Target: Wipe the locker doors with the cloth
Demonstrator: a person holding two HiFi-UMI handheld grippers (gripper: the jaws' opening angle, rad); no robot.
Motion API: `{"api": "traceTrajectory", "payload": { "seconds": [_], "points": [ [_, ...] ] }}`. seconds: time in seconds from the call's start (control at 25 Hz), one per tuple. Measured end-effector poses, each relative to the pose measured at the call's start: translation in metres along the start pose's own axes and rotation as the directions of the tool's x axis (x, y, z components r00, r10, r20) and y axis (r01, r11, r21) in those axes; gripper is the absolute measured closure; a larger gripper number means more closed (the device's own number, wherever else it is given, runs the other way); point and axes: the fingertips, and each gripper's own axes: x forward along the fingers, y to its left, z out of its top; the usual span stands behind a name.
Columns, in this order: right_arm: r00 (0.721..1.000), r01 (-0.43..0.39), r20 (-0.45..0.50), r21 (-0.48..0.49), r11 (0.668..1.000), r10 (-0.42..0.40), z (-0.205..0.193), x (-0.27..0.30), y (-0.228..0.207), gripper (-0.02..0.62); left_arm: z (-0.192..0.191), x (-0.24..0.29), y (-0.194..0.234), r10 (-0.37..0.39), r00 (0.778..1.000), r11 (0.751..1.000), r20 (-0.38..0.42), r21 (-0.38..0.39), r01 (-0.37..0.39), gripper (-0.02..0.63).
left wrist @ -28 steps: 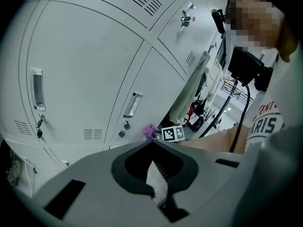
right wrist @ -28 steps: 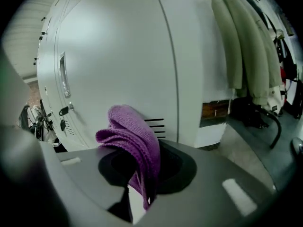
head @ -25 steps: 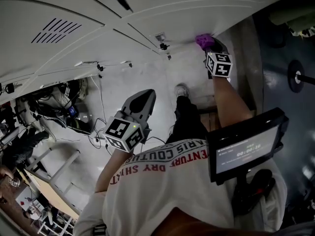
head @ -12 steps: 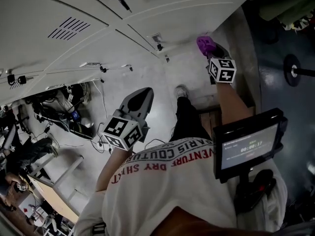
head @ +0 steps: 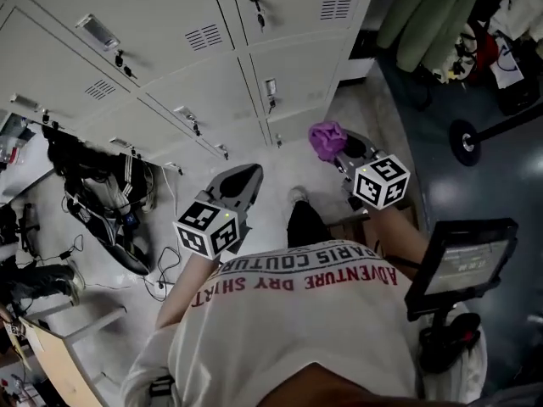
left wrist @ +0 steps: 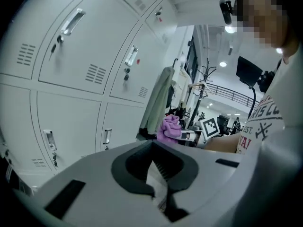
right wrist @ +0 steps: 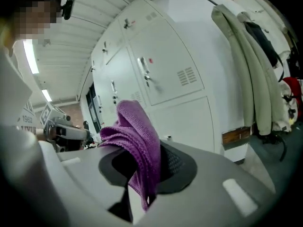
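Observation:
A purple cloth sticks up out of my right gripper, whose jaws are shut on it; the cloth also shows small in the left gripper view. It is held clear of the white locker doors, a little in front of the lower row. My left gripper is shut with nothing between its jaws and hangs lower left, pointing towards the lower lockers.
Lockers carry handles, keys and vent slots. Pale green coats hang to the lockers' right. Bags and cables lie on the floor at left. A screen on a stand sits by my right side. My foot is below.
The head view has swung up so more locker doors show. My right gripper with the cloth has pulled back from the lockers' bottom corner and now sits lower in view. The left gripper stayed put.

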Motion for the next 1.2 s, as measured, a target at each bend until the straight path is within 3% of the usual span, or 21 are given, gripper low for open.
{"api": "traceTrajectory", "payload": {
  "seconds": [0.2, 0.36, 0.76, 0.96, 1.2],
  "points": [
    [0.991, -0.129, 0.012, -0.046, 0.991, 0.130, 0.030, -0.077, 0.139, 0.520, 0.017, -0.086, -0.066, -0.072, 0.995, 0.995, 0.065, 0.068, 0.068, 0.604],
    [0.982, -0.189, 0.004, -0.059, 0.980, 0.189, 0.040, -0.121, 0.212, 0.520, 0.029, -0.133, -0.108, -0.116, 0.989, 0.991, 0.095, 0.081, 0.108, 0.604],
    [0.978, -0.207, 0.006, -0.038, 0.978, 0.207, 0.035, -0.183, 0.283, 0.520, 0.021, -0.194, -0.185, -0.171, 0.979, 0.981, 0.107, 0.107, 0.160, 0.604],
    [0.975, -0.221, 0.008, -0.047, 0.974, 0.221, 0.004, -0.235, 0.318, 0.520, -0.013, -0.229, -0.235, -0.161, 0.978, 0.982, 0.132, 0.119, 0.146, 0.603],
    [0.974, -0.214, 0.068, -0.018, 0.977, 0.215, -0.053, -0.357, 0.356, 0.520, -0.088, -0.281, -0.326, -0.142, 0.979, 0.984, 0.147, 0.124, 0.124, 0.603]
  ]
}}
